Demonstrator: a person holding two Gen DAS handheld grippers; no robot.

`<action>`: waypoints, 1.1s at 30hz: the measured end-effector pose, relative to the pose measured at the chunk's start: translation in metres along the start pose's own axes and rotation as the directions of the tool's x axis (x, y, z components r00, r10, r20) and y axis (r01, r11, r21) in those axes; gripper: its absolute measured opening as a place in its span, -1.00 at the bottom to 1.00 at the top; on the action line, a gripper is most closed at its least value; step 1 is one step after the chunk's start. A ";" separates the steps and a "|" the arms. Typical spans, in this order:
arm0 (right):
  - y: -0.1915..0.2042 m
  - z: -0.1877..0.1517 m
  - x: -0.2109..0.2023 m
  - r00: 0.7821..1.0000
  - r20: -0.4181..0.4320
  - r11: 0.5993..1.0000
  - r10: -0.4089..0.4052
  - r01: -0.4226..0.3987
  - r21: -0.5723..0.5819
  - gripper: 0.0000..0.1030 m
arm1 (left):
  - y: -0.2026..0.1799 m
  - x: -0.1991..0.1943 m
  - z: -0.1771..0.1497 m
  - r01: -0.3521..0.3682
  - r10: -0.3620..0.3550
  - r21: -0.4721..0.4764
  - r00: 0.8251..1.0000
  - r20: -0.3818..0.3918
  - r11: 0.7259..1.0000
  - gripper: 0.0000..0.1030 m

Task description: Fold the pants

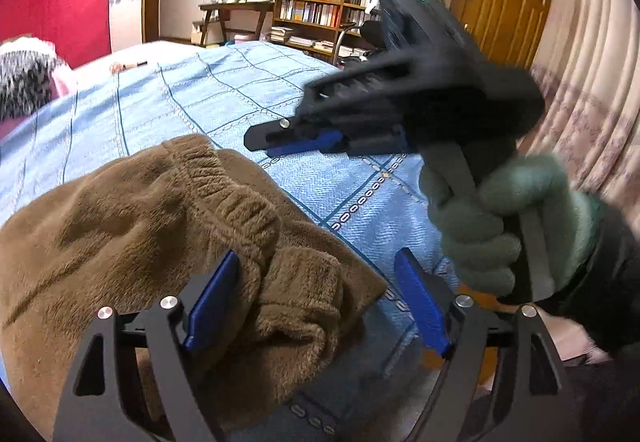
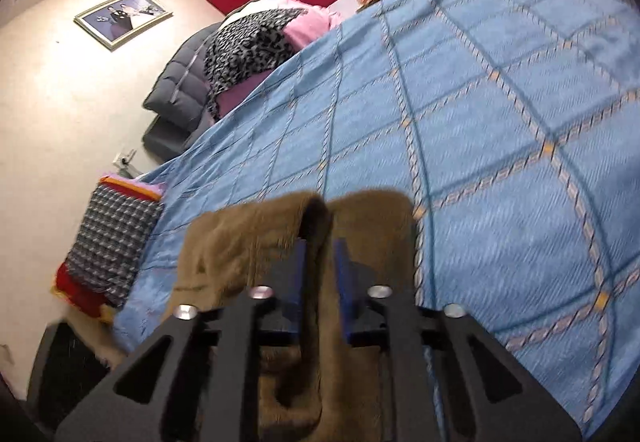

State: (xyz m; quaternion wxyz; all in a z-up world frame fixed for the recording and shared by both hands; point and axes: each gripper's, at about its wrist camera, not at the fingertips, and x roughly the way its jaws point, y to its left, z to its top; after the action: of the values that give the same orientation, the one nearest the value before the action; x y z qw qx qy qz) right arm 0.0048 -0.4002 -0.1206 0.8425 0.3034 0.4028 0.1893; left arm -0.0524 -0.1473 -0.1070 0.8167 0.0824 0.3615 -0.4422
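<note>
The pants [image 1: 132, 234] are spread on the bed [image 1: 224, 90] near its front edge, and a fold of them [image 2: 316, 226] is clamped between the right gripper's fingers. The left gripper [image 1: 316, 302] is held wide over the waistband. A heap of bedding [image 2: 248, 42] is piled at the bed's far left corner. A bookshelf [image 1: 316, 10] is seen beyond the far edge.

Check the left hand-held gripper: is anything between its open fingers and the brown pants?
Nothing visible. The left hand-held gripper is open with the brown pants bunched right between its fingers. The right hand-held gripper is off to the side above the blue bedspread, not in the path.
</note>
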 end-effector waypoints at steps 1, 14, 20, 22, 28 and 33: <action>0.003 -0.003 0.002 1.000 -0.002 1.000 0.014 -0.014 0.001 -0.07 | 0.006 -0.007 0.001 0.018 -0.018 -0.029 1.000 0.005 0.999 0.56; 0.024 -0.041 0.019 0.995 -0.088 0.998 0.055 -0.054 0.015 0.03 | 0.113 -0.096 -0.013 -0.148 0.185 -0.337 0.979 0.080 0.930 0.61; 0.049 -0.035 0.028 0.994 -0.108 0.996 0.019 -0.029 -0.084 -0.53 | 0.138 -0.109 -0.025 -0.182 0.233 -0.405 0.969 0.078 0.896 0.62; 0.055 -0.035 0.012 0.996 -0.088 0.995 0.029 -0.038 -0.092 -0.68 | 0.144 -0.114 -0.035 -0.189 0.240 -0.422 0.968 0.071 0.887 0.62; 0.072 -0.049 -0.049 0.997 -0.050 0.995 0.055 -0.059 -0.082 -0.80 | 0.143 -0.111 -0.034 -0.181 0.232 -0.416 0.970 0.077 0.891 0.62; 0.042 -0.080 -0.024 0.989 -0.126 0.997 -0.073 0.073 -0.001 -0.81 | 0.120 -0.096 -0.023 -0.115 0.159 -0.363 0.983 0.094 0.925 0.62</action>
State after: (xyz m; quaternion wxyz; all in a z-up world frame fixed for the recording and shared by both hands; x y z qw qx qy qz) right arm -0.0759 -0.3539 -0.1186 0.8212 0.2772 0.4665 0.1765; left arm -0.0040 -0.0017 -0.0821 0.8676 -0.0687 0.3783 -0.3153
